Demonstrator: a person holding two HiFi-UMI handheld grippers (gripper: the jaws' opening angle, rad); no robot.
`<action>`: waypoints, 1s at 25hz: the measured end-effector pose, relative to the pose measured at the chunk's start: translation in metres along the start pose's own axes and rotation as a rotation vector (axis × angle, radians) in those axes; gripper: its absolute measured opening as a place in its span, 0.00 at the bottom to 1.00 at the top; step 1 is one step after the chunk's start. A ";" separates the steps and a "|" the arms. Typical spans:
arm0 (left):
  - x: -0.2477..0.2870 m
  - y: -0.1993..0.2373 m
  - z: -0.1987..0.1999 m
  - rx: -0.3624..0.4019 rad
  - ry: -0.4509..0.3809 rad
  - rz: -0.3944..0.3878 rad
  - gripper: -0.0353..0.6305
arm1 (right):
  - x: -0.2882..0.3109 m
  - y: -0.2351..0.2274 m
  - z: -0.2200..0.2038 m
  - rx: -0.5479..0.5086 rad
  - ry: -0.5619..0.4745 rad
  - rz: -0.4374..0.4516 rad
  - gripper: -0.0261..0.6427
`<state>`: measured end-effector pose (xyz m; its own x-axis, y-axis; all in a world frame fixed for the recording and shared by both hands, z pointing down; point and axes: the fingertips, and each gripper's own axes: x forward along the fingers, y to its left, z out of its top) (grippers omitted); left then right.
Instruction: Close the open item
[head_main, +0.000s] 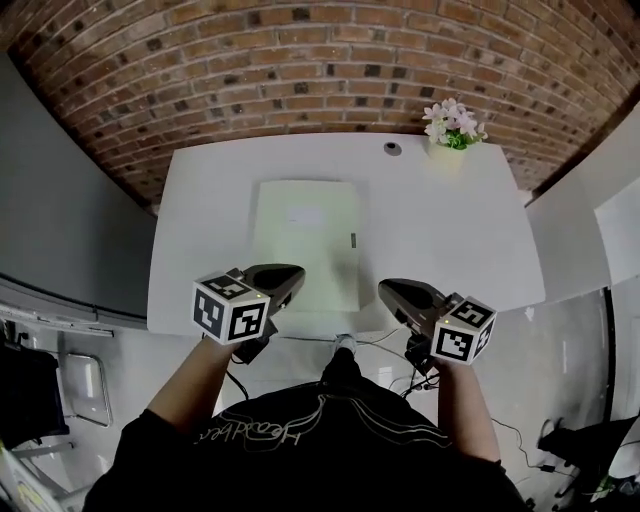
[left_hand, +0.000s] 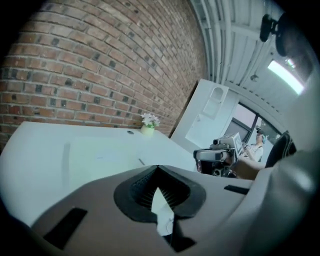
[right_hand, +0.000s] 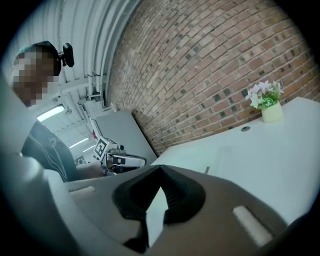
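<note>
Hovering with left gripper (head_main: 293, 273) and right gripper (head_main: 386, 288) clenched, empty, at the bench's (head_main: 450, 230) near edge. Could easily skid the flat white item (head_main: 305, 240) sideways from slipping tips.

Your white desk (head_main: 450, 240) stands against a brick wall (head_main: 300, 60). Near its middle, in front of you, a flat pale item (head_main: 305, 245) lies on it, long sides running away from you. At the far right corner stands a small flower pot (head_main: 447, 145), with a dark round disc (head_main: 393, 148) just left of it.
</note>
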<state>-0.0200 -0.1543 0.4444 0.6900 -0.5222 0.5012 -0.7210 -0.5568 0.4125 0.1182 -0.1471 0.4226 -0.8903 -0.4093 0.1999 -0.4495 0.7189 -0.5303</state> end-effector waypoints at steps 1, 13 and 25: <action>-0.010 -0.013 0.002 0.008 -0.029 -0.026 0.06 | -0.004 0.015 0.002 -0.011 -0.021 0.017 0.04; -0.111 -0.092 -0.033 0.053 -0.190 -0.148 0.06 | -0.017 0.159 -0.027 -0.008 -0.163 0.193 0.04; -0.119 -0.119 -0.084 0.054 -0.166 -0.188 0.06 | -0.024 0.183 -0.061 -0.001 -0.197 0.105 0.04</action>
<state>-0.0221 0.0284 0.3999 0.8160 -0.5026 0.2856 -0.5774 -0.6856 0.4433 0.0526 0.0287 0.3714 -0.9009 -0.4336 -0.0211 -0.3551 0.7640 -0.5388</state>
